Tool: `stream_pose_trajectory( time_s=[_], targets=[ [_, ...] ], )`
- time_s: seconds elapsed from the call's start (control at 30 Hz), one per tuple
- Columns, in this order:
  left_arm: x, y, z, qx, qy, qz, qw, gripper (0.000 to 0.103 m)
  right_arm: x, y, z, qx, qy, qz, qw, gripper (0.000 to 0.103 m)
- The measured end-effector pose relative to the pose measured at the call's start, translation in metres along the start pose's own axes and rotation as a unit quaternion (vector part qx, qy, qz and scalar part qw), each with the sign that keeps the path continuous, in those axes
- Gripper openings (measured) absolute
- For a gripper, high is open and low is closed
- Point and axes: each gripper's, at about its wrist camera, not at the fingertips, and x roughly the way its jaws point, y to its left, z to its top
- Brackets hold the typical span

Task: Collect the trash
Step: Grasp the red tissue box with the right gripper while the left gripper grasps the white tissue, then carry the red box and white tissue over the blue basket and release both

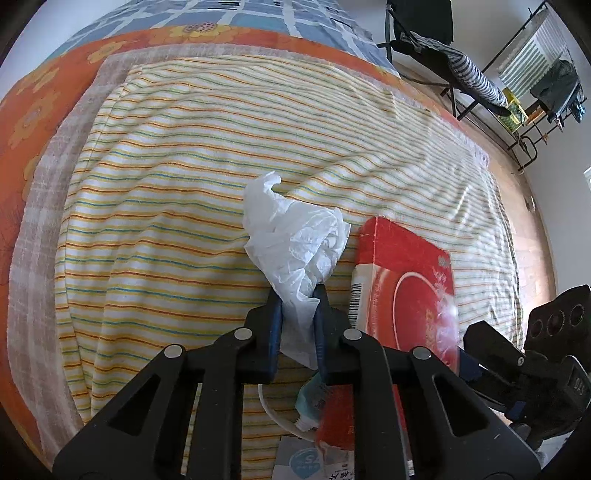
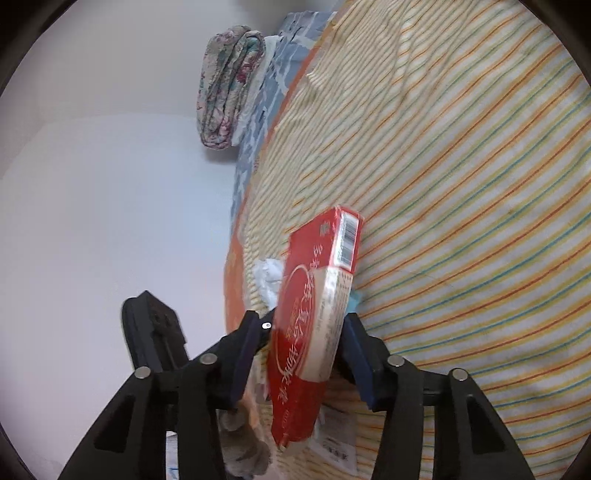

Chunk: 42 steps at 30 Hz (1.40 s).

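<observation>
White crumpled tissue paper (image 1: 295,240) is pinched between the blue-padded fingers of the left gripper (image 1: 298,295), whose jaws are drawn nearly together on its lower tail while the bulk of the wad billows out ahead of the fingertips, above a striped yellow, orange and green terry blanket (image 1: 184,184). Just to the right of that gripper a flat red cardboard box with a white barcode panel (image 1: 406,295) stands on edge, and the right gripper's black body (image 1: 535,369) shows at the box's far side. In the right wrist view the right gripper (image 2: 306,332) has the same red box (image 2: 314,314) between its fingers, jaws set wide enough to span the box's thickness and pressing both faces, the box projecting forward and tilted, with the barcode end farthest from the fingers. The tissue (image 2: 267,277) peeks out just left of the box, beside the left gripper's black housing (image 2: 155,332). Below the left gripper's fingers lie a pale teal tube with a white cap (image 1: 310,406), a thin white cord (image 1: 269,410) and some printed packets (image 1: 306,461), partly hidden by the gripper frame. Beyond the blanket's far edge are an orange flowered sheet (image 1: 37,110), a blue checked quilt (image 1: 258,18) and, off to the right, a black metal rack hung with clothes (image 1: 517,92). A folded floral quilt (image 2: 229,88) sits far ahead of the right gripper against the white wall (image 2: 92,184).
</observation>
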Motion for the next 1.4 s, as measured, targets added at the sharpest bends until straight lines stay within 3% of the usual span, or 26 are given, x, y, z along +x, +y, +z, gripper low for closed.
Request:
stream_pose_trajectory(
  time_s=[0.13,0.2,0.57,0.73,1.03,1.4],
  targets=[
    [0.0,0.0,0.0,0.004,0.0,0.001,1.0,0.014,0.004,0.005,-0.002,-0.014,0.012,-0.008,1.0,0.037],
    [-0.001,0.0,0.0,0.004,0.0,0.001,1.0,0.013,0.006,0.006,-0.003,-0.016,0.011,-0.018,1.0,0.027],
    [-0.029,0.018,-0.002,-0.011,-0.025,0.001,0.9996,0.011,-0.021,0.031,-0.004,-0.082,-0.011,-0.055,0.995,0.017],
    [-0.053,0.025,-0.008,-0.012,-0.044,0.007,0.9989,0.011,-0.039,0.049,-0.009,-0.124,-0.023,-0.069,0.99,0.016],
    [-0.092,0.024,-0.036,0.007,-0.058,0.005,0.9983,0.011,-0.06,0.091,-0.029,-0.214,-0.034,-0.125,0.968,0.016],
    [-0.127,0.013,-0.094,0.046,-0.05,-0.011,0.9977,0.011,-0.101,0.102,-0.076,-0.26,-0.004,-0.147,0.954,0.016]
  ],
)
